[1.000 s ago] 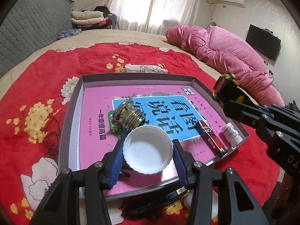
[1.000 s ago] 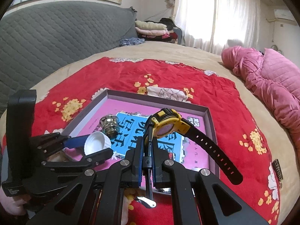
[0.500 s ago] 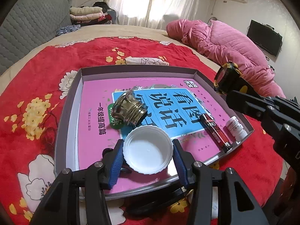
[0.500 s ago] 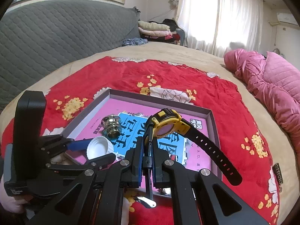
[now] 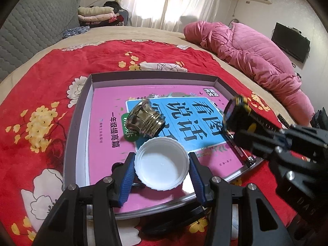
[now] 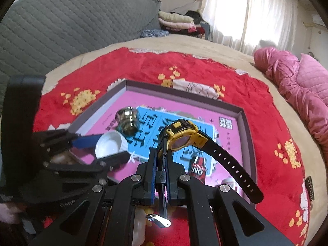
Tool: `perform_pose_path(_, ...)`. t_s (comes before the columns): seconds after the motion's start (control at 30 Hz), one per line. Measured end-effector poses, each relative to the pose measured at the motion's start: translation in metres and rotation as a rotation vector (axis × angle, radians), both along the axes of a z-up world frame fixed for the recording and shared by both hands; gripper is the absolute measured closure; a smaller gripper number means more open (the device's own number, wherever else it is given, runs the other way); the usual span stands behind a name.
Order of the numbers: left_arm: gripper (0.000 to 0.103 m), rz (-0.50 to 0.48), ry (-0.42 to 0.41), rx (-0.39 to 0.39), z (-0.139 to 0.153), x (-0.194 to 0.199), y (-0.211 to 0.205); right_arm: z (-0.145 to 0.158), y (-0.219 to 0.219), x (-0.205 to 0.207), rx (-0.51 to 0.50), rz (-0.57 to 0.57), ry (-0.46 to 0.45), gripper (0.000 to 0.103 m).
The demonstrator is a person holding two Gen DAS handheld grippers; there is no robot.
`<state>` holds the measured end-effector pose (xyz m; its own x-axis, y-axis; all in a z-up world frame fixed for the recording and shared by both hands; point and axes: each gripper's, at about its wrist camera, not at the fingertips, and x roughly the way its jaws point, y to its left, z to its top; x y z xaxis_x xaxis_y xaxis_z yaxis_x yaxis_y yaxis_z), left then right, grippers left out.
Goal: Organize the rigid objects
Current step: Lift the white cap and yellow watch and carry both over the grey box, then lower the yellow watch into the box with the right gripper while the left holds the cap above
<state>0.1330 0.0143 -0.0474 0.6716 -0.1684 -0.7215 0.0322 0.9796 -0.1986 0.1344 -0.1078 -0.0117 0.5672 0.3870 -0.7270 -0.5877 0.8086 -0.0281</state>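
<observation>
A grey tray (image 5: 153, 75) lined with a pink book lies on the red floral blanket. My left gripper (image 5: 162, 164) hovers over the tray's near edge, its blue pads shut on an upturned white cap (image 5: 162, 165). Just beyond the cap a brass threaded fitting (image 5: 145, 121) lies on its side. My right gripper (image 6: 162, 155) is shut on the strap of a yellow and black watch (image 6: 182, 138), held above the tray's right part. The watch (image 5: 235, 114) also shows at the right in the left wrist view. A red and black battery (image 6: 197, 170) and a small white bottle (image 6: 229, 183) lie below it.
A pink quilt (image 5: 256, 57) is heaped on the bed at the right, and folded clothes (image 5: 96, 14) are stacked at the back. A grey padded headboard (image 6: 61, 26) runs along the left. The watch's metal clasp (image 6: 158, 222) dangles under the right gripper.
The right gripper has sunk a little with the watch, coming in over the tray's right side and covering the battery and small bottle in the left wrist view. The left gripper holds still.
</observation>
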Motion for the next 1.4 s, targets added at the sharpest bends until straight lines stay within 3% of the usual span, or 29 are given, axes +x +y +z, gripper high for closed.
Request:
perform_pose_path(0.97, 0.053, -0.007, -0.002, 0.006, 0.001, 0.000, 0.001, -0.022, -0.010, 0.006, 0.018, -0.035, 0.105, 0.094)
perform_pose_path(1.4, 0.053, -0.010, -0.004, 0.023, 0.001, 0.000, -0.001, -0.021, -0.017, -0.001, 0.011, -0.055, 0.090, 0.081)
